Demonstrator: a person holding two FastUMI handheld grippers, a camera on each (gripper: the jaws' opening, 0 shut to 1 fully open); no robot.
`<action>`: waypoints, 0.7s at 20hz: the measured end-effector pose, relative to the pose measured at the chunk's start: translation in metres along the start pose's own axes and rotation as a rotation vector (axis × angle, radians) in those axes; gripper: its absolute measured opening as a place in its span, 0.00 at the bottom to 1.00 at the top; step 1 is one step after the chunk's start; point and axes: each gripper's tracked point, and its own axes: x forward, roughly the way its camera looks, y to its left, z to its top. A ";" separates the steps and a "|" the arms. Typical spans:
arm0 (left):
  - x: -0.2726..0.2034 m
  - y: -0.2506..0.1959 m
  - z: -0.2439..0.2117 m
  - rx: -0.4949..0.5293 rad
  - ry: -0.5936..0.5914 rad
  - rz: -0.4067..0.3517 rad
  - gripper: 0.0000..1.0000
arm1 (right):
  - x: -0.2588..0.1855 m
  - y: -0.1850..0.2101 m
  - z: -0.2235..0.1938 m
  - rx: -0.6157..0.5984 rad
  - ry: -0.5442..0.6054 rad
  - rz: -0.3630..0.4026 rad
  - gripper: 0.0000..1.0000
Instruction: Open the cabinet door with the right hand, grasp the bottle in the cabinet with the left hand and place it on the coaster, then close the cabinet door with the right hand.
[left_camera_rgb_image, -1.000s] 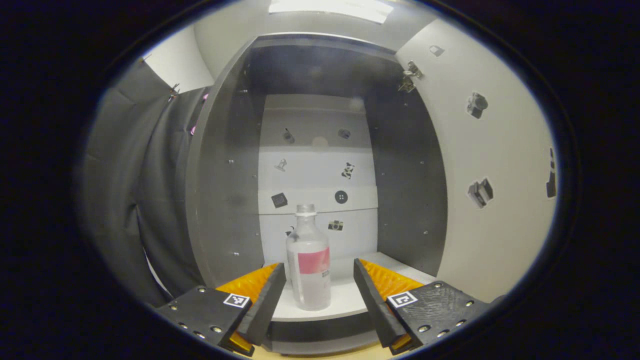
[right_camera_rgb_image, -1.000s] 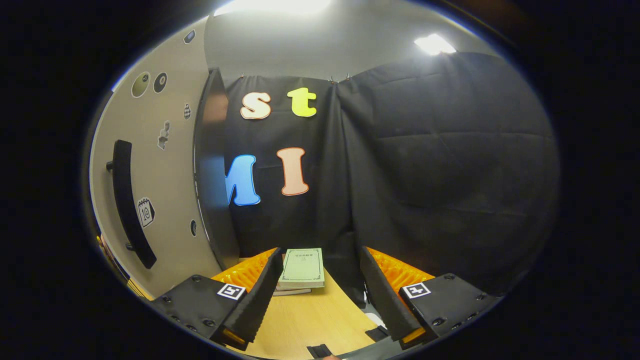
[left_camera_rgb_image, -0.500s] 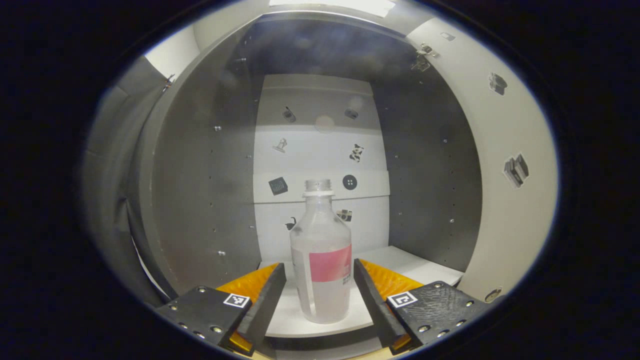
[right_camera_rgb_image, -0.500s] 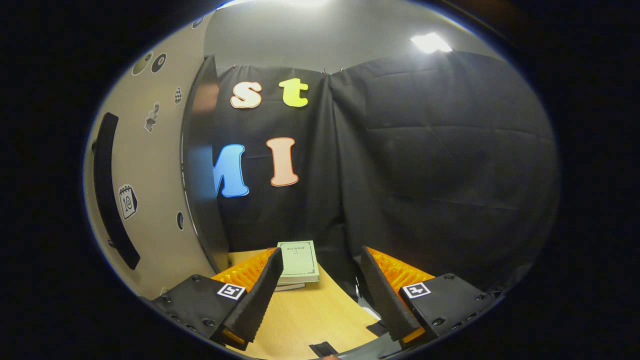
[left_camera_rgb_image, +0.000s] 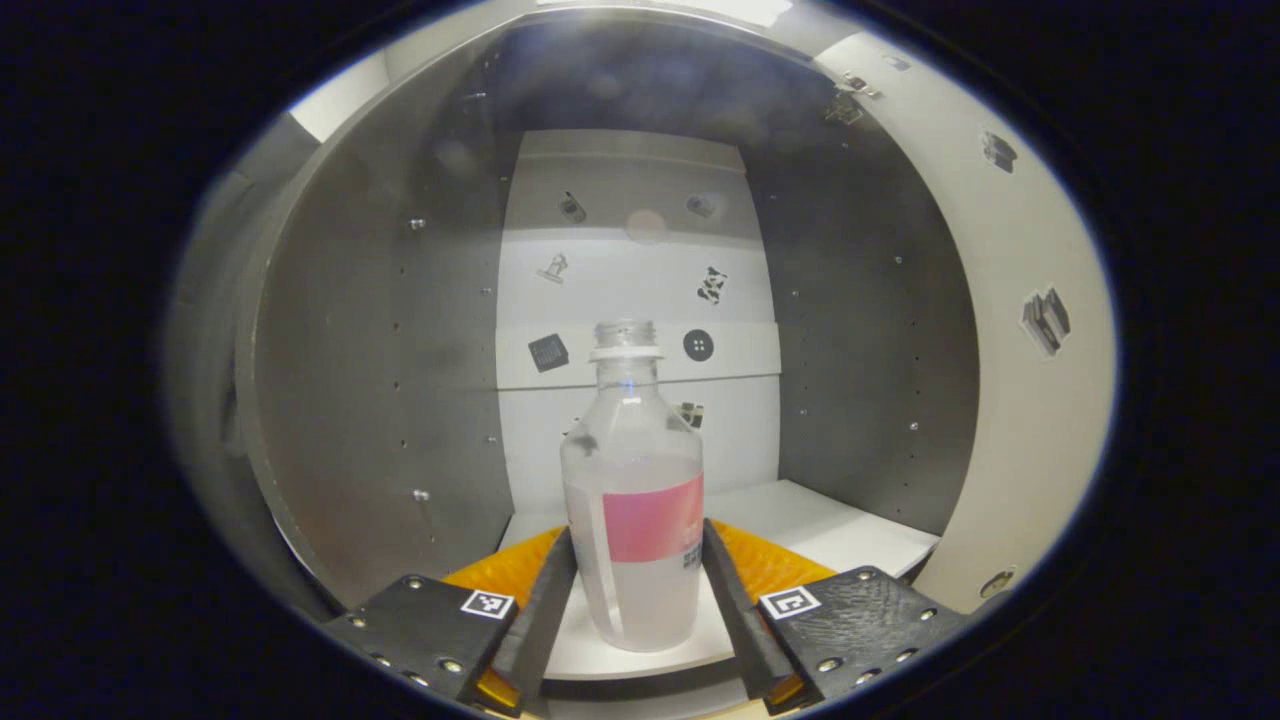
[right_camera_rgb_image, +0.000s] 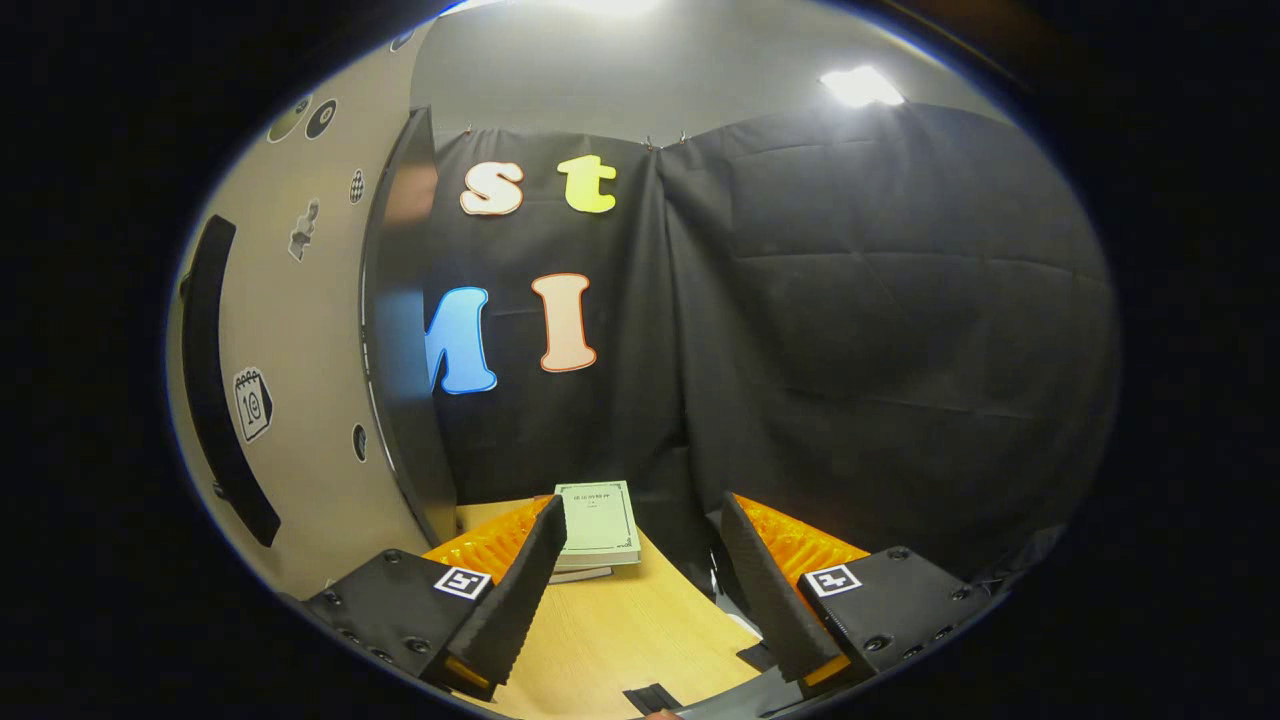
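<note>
Since a second ago the left gripper (left_camera_rgb_image: 638, 590) has pushed into the cabinet (left_camera_rgb_image: 380, 400) and narrowed, its fingers now flanking the bottle (left_camera_rgb_image: 633, 520) at label height; contact looks made on both sides, though full pressure is hard to judge. That bottle stands upright on the white cabinet shelf (left_camera_rgb_image: 830, 530), near the front edge: clear plastic, white screw neck without a visible cap, pink label band, partly filled with cloudy liquid. It should be light but smooth and somewhat squeezable, so a hold across the straight labelled body suits best, kept upright. Beside the open cabinet door (right_camera_rgb_image: 300, 400), the right gripper (right_camera_rgb_image: 635, 590) hangs spread and empty over the worktop (right_camera_rgb_image: 620, 620), with a green book (right_camera_rgb_image: 598, 520) beyond.
</note>
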 end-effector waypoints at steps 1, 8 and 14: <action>-0.004 0.001 0.001 -0.010 -0.004 0.003 0.72 | 0.000 -0.001 0.000 0.001 -0.001 0.003 0.98; -0.048 0.010 0.018 -0.057 -0.046 0.023 0.74 | -0.011 -0.001 0.005 0.003 -0.011 0.053 0.98; -0.102 0.022 0.028 -0.036 -0.077 0.067 0.72 | -0.020 0.002 0.007 0.013 -0.025 0.116 0.98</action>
